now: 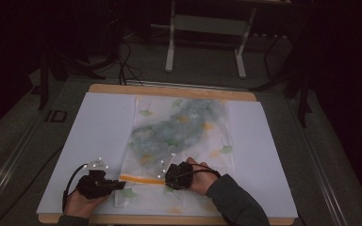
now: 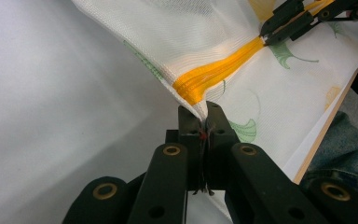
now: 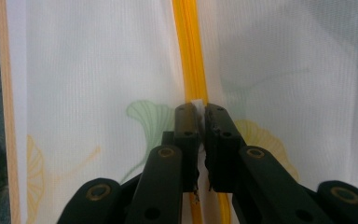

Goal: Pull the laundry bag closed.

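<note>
while both hands sit low in the high view, the white mesh zip bag with green and yellow leaf print (image 1: 181, 141) lies flat on the white sheet-covered table (image 1: 99, 127), centre of frame, long axis running toward the top. a greenish-grey bundle of cloth (image 1: 181, 125) shows through the mesh in the bag's upper half.

orange zipper strip (image 1: 141, 179) runs across the bag near its lower end, lower centre of frame.

left hand-held gripper (image 1: 115, 185): lower left of the high view, at the bag's left edge by the zipper end. in the left gripper view it (image 2: 204, 116) is clenched on the bag's corner fabric, just below where the orange zipper strip (image 2: 214, 77) ends; mesh is lifted and pulled taut up toward the upper right of that frame. jaws pressed together, fabric pinched between them.

right hand-held gripper (image 1: 168, 178): lower centre of the high view, on the zipper line, well apart from the left one. in the right gripper view it (image 3: 200, 109) is clamped on a small white tab (image 3: 197, 103) sitting on the orange zipper strip (image 3: 189, 51); likely the slider pull, can't tell for sure. zipper runs straight up the frame from the jaw tips. same gripper shows in the upper right of the left gripper view (image 2: 266, 36), tips on the zipper.

wooden table edge (image 1: 169, 90) visible past the sheet at the top.
</note>
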Tool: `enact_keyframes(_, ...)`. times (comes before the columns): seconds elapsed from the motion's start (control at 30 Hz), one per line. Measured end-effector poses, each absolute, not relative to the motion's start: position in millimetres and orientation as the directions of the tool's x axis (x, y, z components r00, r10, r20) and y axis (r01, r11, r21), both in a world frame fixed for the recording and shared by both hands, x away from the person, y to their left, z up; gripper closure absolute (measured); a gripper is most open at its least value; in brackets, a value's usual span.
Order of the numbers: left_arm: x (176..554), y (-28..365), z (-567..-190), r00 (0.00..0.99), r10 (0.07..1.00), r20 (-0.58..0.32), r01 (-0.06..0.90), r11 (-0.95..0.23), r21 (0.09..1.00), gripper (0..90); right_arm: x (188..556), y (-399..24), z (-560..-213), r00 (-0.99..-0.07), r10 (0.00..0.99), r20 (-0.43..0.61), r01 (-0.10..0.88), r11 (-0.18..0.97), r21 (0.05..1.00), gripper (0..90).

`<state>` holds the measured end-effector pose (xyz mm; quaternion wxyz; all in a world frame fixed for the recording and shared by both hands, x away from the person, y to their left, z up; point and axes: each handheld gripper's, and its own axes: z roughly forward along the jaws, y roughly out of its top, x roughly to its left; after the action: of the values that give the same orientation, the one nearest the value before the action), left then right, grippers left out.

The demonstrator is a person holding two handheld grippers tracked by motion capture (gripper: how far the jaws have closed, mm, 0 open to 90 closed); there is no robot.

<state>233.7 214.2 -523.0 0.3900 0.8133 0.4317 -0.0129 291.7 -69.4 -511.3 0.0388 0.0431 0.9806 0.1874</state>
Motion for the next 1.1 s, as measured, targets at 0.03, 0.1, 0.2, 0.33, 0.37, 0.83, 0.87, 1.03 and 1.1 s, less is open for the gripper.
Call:
enact_keyframes(0.03, 234, 214, -523, 0.627, 0.692, -0.358, 0.712, -0.323, 0.623, 88.1, 292, -71, -511, -0.993, 0.099, -0.060, 0.070, 0.926, 0.372, 84.3)
enact_keyframes(0.1, 234, 214, -523, 0.627, 0.692, -0.358, 0.712, -0.323, 0.623, 88.1, 292, -73, -511, -0.993, 0.102, -0.060, 0.073, 0.928, 0.366, 84.2)
enact_keyframes(0.2, 234, 214, -523, 0.627, 0.692, -0.358, 0.712, -0.323, 0.623, 88.1, 292, -77, -511, -0.992, 0.108, -0.060, 0.079, 0.930, 0.359, 84.2)
enact_keyframes(0.33, 234, 214, -523, 0.627, 0.692, -0.358, 0.713, -0.323, 0.623, 88.1, 293, -81, -510, -0.992, 0.108, -0.061, 0.080, 0.933, 0.352, 84.2)
enact_keyframes(0.37, 234, 214, -523, 0.627, 0.692, -0.358, 0.712, -0.323, 0.623, 88.1, 292, -82, -510, -0.992, 0.111, -0.061, 0.083, 0.933, 0.350, 84.3)
enact_keyframes(0.83, 233, 215, -523, 0.627, 0.690, -0.361, 0.713, -0.321, 0.624, 88.1, 293, -95, -509, -0.991, 0.117, -0.069, 0.088, 0.940, 0.329, 84.3)
enact_keyframes(0.87, 233, 215, -523, 0.627, 0.691, -0.361, 0.713, -0.321, 0.624, 88.1, 293, -96, -509, -0.990, 0.120, -0.067, 0.092, 0.941, 0.326, 84.2)
enact_keyframes(1.03, 233, 216, -523, 0.624, 0.692, -0.363, 0.715, -0.318, 0.623, 88.1, 293, -103, -509, -0.989, 0.127, -0.070, 0.098, 0.943, 0.319, 84.2)
enact_keyframes(1.1, 233, 216, -523, 0.624, 0.692, -0.363, 0.715, -0.317, 0.623, 88.1, 293, -105, -509, -0.989, 0.131, -0.070, 0.102, 0.942, 0.319, 84.3)
